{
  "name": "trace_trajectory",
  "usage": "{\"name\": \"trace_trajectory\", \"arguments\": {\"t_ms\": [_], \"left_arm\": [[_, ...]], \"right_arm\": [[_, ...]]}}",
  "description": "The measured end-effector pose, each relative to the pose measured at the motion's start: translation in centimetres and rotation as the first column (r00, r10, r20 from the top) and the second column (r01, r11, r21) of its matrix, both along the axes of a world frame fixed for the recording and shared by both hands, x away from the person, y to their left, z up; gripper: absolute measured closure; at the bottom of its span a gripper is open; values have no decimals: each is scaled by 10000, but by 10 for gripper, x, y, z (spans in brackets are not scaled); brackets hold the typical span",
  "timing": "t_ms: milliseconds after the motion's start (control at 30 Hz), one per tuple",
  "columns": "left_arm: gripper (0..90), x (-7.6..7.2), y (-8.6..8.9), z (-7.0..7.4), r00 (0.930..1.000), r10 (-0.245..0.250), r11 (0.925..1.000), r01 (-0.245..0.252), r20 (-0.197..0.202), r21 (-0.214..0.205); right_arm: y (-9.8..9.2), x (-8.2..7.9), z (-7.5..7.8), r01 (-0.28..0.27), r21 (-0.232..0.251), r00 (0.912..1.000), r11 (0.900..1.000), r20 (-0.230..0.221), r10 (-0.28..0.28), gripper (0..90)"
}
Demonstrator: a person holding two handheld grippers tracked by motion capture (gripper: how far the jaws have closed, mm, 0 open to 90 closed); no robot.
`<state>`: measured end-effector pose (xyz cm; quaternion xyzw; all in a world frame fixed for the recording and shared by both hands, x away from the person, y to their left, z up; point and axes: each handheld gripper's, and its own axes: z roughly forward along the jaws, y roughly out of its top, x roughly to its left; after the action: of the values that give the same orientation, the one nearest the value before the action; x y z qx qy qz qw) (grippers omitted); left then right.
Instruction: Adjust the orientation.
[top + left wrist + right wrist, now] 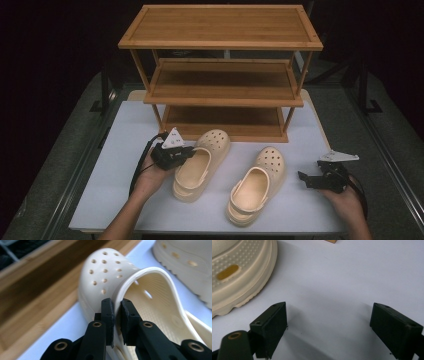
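White sheeting covers the desk (125, 190), which stands in a dark room with a three-tier bamboo shoe rack (220, 75) at its far edge. Two cream perforated foam clogs lie in front of the rack, toes pointing toward it: the left clog (202, 165) and the right clog (256, 186), near each other but apart. The left tool (186, 152) is closed on the left clog's collar; in the left gripper view its pads (108, 315) pinch the thin rim of the opening (117, 293), one pad outside the wall and one inside, just behind the perforated toe cap. The right tool (303, 178) rests low over the desk to the right of the right clog, its jaws standing wide apart with nothing between them; in the right gripper view that clog's ribbed sole edge (244, 282) lies ahead and to the left of the jaws, not touching them. Assessment: the step in hand appears to be lifting the left clog for placement on the rack. The grip sits on one side of a soft, flexible rim, so the clog is likely to hang and swing toe-down or heel-down when raised. Recommended practice: lift slowly and straight up until the sole clears the desk, keep the pinch firm, carry the clog level toward the lowest shelf (225, 127), and set the sole flat before releasing.
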<state>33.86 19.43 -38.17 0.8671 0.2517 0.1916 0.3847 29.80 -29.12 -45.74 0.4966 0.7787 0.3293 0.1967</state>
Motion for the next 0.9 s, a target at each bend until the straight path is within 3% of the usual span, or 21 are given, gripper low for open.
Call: {"name": "trace_trajectory", "arguments": {"t_ms": [200,333,567,900], "left_arm": [[837,-3,15,5,9992,409,9988,-408,25,-272],[836,-10,30,5,9976,677,9976,-676,130,-143],[835,-22,60,7,9899,1391,9902,-1387,263,-189],[826,-35,81,0,9862,1656,9862,-1655,70,-61]], "right_arm": [[0,0,0,-5,-9,10000,10000,6,5,137],[0,0,0,7,-1,10000,10000,0,-7,137],[0,0,0,4,-5,10000,10000,12,-4,137],[0,0,0,4,0,10000,10000,15,-4,137]]}}
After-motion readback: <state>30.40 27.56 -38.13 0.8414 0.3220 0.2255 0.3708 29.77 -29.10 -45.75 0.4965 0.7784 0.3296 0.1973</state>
